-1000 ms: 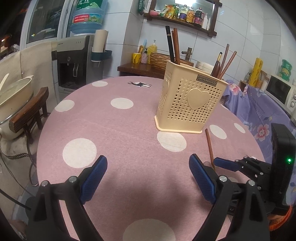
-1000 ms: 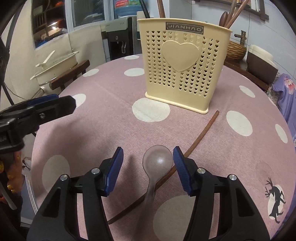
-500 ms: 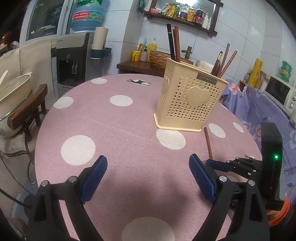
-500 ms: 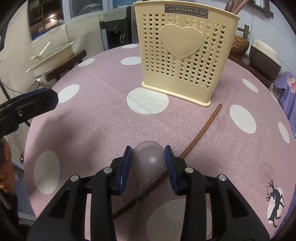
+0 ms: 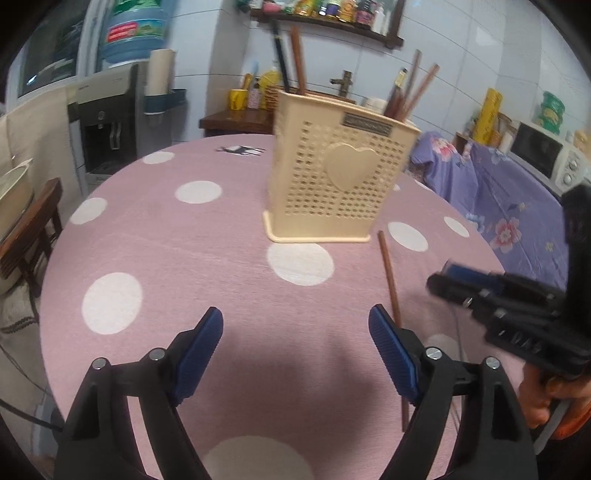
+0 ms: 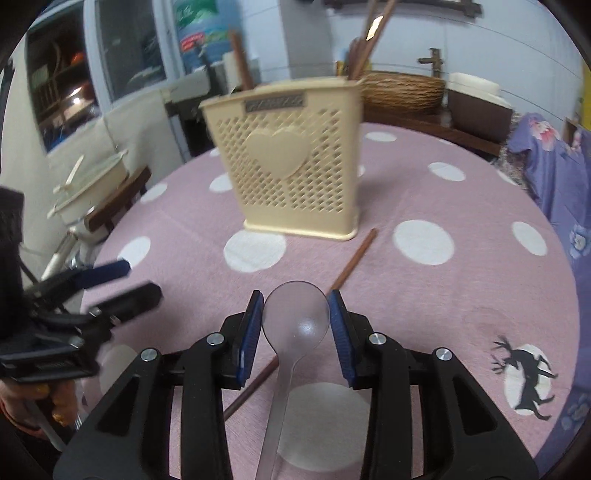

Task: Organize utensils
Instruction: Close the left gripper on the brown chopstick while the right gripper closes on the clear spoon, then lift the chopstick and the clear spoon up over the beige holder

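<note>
From the left wrist, the left gripper [image 5: 295,350] hung over bare tabletop [image 5: 166,251], fingers wide but closing on nothing; a chopstick [image 5: 389,280] lay just right of them, pointing toward the holder [image 5: 332,184].

From the right wrist, the right gripper [image 6: 295,328] clamped the clear spoon [image 6: 295,317] by its bowl, handle trailing back, with the holder straight ahead.

White tiled wall [image 5: 461,48] behind; wooden shelf [image 5: 332,22] with bottles; water dispenser [image 5: 107,122] at left; microwave [image 5: 543,155] at right; round bench [image 5: 147,236], pink polka-dot cloth.
</note>
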`<state>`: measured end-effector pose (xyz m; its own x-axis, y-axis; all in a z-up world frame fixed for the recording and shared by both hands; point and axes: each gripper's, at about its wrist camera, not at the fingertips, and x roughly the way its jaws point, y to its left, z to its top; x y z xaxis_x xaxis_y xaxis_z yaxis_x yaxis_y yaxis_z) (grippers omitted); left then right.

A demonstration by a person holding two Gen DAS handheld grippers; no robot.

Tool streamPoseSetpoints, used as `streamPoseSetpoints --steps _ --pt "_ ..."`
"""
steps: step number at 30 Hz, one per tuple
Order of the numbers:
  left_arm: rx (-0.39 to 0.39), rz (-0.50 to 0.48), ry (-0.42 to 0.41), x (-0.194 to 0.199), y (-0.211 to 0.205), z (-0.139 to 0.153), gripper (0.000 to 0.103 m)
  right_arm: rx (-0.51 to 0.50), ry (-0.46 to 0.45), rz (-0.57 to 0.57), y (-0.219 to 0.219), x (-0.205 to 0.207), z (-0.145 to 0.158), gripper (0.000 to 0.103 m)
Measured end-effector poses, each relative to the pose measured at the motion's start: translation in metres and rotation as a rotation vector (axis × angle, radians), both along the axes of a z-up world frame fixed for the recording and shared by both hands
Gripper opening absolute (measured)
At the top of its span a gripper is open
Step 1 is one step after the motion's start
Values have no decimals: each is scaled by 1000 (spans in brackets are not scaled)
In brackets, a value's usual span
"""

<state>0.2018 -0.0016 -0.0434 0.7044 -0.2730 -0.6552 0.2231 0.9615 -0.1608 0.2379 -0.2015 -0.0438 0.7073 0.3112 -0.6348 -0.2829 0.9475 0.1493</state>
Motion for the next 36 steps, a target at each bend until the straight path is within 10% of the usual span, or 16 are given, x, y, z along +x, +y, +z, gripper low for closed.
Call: streamPoseSetpoints --steps 13,36 --pt "48 -222 143 60 -87 -18 47 72 -13 -220 -60 -18 10 37" --pt "243 -202 112 107 -147 -33 8 83 -18 -288 -76 -27 11 37"
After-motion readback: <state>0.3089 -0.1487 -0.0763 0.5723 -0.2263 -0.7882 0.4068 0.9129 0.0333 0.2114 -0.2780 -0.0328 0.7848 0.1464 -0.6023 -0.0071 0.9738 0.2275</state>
